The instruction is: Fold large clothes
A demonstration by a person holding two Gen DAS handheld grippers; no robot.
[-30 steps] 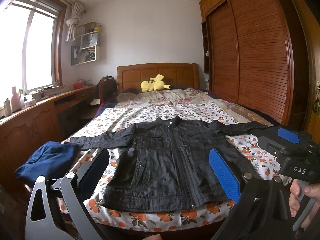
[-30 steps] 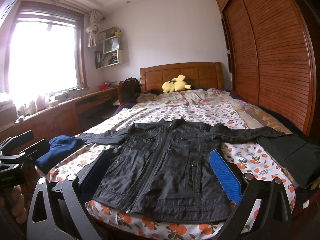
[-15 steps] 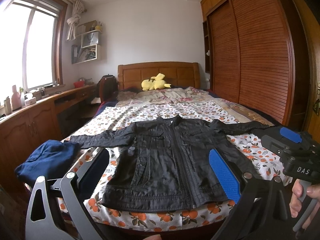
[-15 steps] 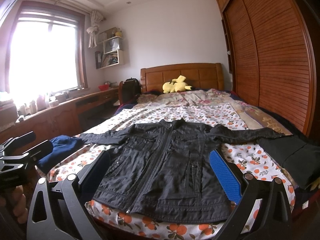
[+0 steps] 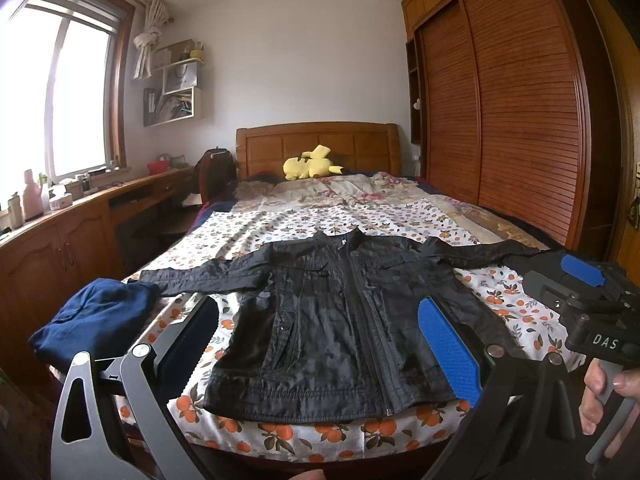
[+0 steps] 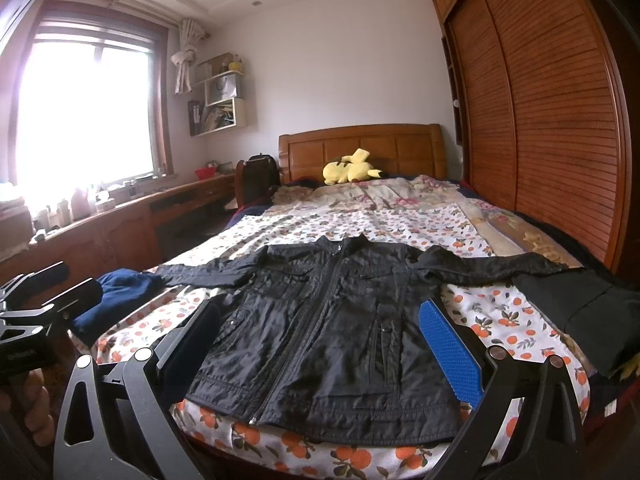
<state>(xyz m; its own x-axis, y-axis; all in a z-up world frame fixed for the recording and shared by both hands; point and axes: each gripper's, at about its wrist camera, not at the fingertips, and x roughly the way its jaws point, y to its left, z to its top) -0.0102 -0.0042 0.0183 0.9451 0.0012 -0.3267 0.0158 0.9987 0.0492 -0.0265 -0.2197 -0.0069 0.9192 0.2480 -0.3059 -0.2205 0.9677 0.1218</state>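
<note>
The black jacket (image 5: 332, 320) is lying flat near the foot edge of the bed (image 5: 360, 216), zipped, both sleeves spreading out. It is looking soft, thin and a bit slippery. The left tool (image 5: 320, 336) and right tool (image 6: 320, 336) are hanging wide open, holding nothing. Sleeve cuffs and hem corners are looking best to pinch.

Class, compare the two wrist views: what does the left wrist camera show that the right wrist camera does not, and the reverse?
Only the left wrist view shows the right hand-held gripper, labelled DAS, and the right hand holding it. Only the right wrist view shows the left hand-held gripper and a dark folded garment beside the right sleeve. Both show the black jacket spread flat and zipped on the bed, the blue garment and the yellow plush toy.
</note>
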